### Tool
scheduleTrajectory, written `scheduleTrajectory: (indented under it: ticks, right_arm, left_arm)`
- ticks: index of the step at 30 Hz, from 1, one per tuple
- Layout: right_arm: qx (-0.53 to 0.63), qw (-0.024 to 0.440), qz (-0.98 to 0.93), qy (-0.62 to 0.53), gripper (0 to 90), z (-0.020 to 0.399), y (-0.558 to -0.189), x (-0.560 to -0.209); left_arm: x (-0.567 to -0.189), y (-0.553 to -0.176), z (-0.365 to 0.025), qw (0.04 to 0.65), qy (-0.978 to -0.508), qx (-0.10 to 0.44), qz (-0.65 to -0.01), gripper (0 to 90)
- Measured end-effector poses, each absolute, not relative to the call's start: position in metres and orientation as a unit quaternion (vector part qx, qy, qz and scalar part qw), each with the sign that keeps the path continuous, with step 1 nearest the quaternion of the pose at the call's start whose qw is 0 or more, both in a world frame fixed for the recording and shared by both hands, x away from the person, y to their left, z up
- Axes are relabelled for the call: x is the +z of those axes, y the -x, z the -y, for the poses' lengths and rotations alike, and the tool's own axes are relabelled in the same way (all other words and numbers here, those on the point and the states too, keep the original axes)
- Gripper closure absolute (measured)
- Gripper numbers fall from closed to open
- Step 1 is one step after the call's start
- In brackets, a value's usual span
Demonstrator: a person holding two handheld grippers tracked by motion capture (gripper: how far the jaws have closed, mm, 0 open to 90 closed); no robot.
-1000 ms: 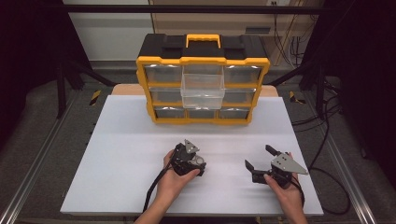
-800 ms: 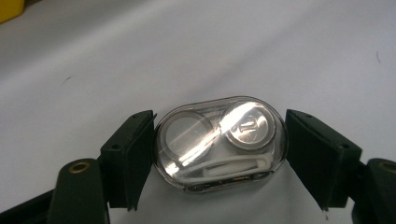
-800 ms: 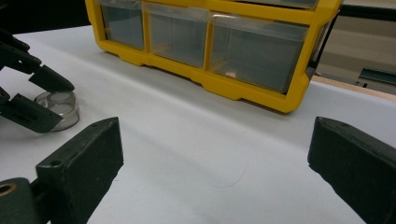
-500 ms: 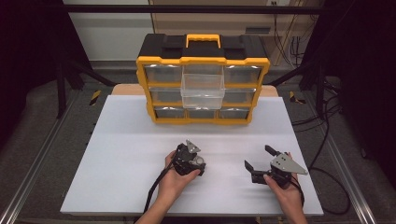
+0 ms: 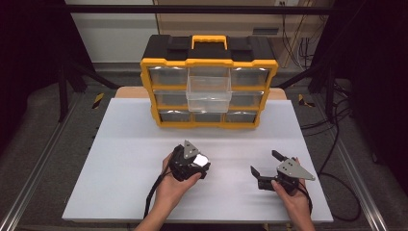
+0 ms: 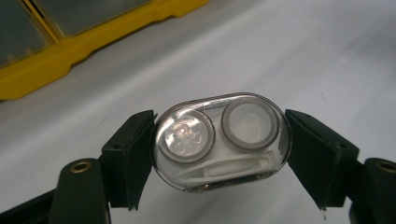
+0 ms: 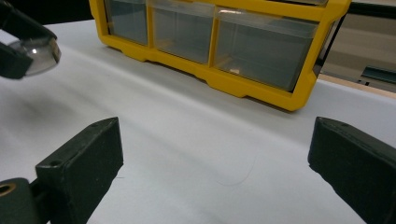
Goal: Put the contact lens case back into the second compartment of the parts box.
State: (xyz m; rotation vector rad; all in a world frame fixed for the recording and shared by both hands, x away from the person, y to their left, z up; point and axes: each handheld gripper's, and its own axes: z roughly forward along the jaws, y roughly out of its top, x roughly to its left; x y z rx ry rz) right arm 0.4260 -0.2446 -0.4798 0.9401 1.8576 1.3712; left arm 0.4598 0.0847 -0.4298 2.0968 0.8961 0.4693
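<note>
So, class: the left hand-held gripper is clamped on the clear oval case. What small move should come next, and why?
Probably carry the clear oval case forward toward the pulled-out drawer of the yellow organizer. The left hand-held gripper grips the case at both ends, and that drawer stands open.

Clear oval case [image 6: 219, 140] between the jaws: its underside is hidden in the left gripper view; in the high view it shows as a bright glare spot [image 5: 200, 158], contents too small to read. Right gripper view cuts the case [image 7: 37, 53] off at the left edge. Yellow drawer cabinet [image 5: 208, 79]: drawer contents indistinct behind translucent fronts; its top is cropped in both gripper views.
</note>
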Motion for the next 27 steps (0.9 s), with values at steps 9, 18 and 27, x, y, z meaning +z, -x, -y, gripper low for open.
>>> scheduleTrajectory:
  ticks: [9,18,27]
  right_arm:
    - [0.520,0.313,-0.711,-0.356,3.3,0.240,-0.426,-0.481]
    - [0.525,0.307,-0.709,-0.357,2.9,0.240,-0.426,-0.480]
    - [0.525,0.308,-0.708,-0.357,2.9,0.241,-0.426,-0.480]
  left_arm:
    - [-0.401,-0.455,-0.096,0.421,-0.815,0.202,-0.343,26.8]
    - [-0.371,-0.451,-0.099,0.436,-0.809,0.214,-0.331,26.9]
    - [-0.354,-0.448,-0.097,0.451,-0.803,0.211,-0.326,26.8]
